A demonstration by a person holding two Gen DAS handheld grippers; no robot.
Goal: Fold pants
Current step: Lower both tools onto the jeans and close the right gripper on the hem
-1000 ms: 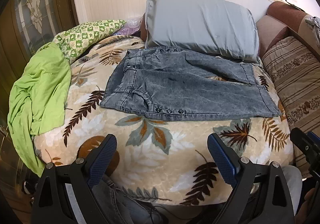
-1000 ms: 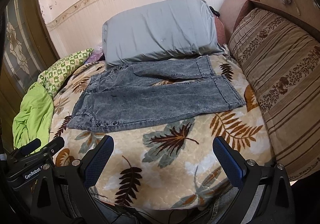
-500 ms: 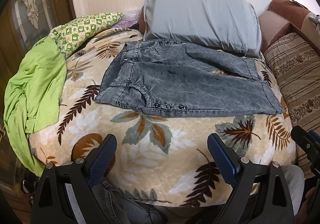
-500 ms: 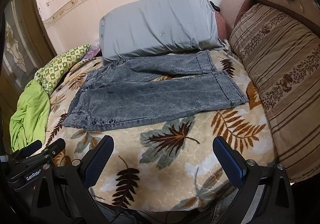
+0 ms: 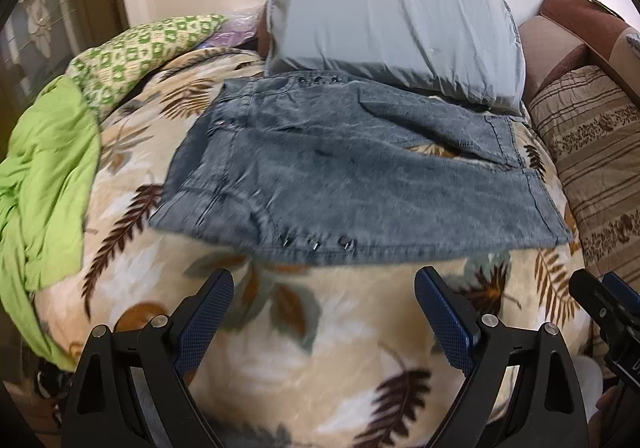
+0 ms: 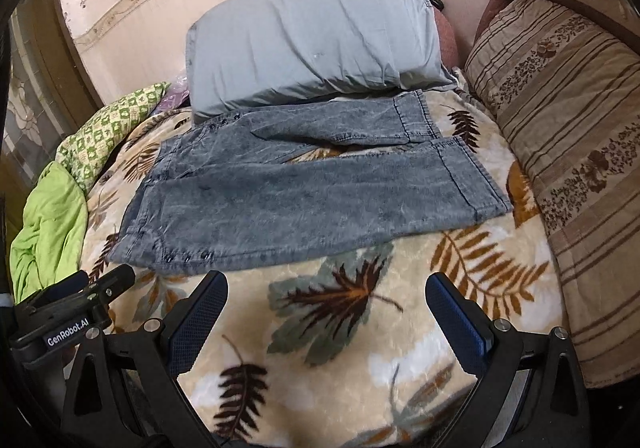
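Note:
Grey-blue denim pants [image 5: 352, 176] lie flat on a leaf-patterned blanket [image 5: 320, 328], waistband to the left, both legs running right, hems [image 6: 472, 176] at the right end. The far leg is partly tucked under a grey pillow. My left gripper [image 5: 324, 300] hovers open just short of the near edge of the pants, by the row of snaps [image 5: 316, 244]. My right gripper [image 6: 326, 304] is open too, above the blanket a little before the near leg. Nothing sits between either pair of blue pads [image 6: 200, 324]. The left gripper's body [image 6: 68, 324] shows at the lower left of the right wrist view.
A grey pillow [image 6: 312, 36] leans on the wall behind the pants. A striped brown cushion [image 6: 568, 152] lines the right side. A green checked pillow [image 5: 140, 56] and a lime cloth [image 5: 44, 176] lie at the left edge.
Both grippers have moved forward toward the bed, so the pants appear larger and closer. Both stay open and the pants lie as before.

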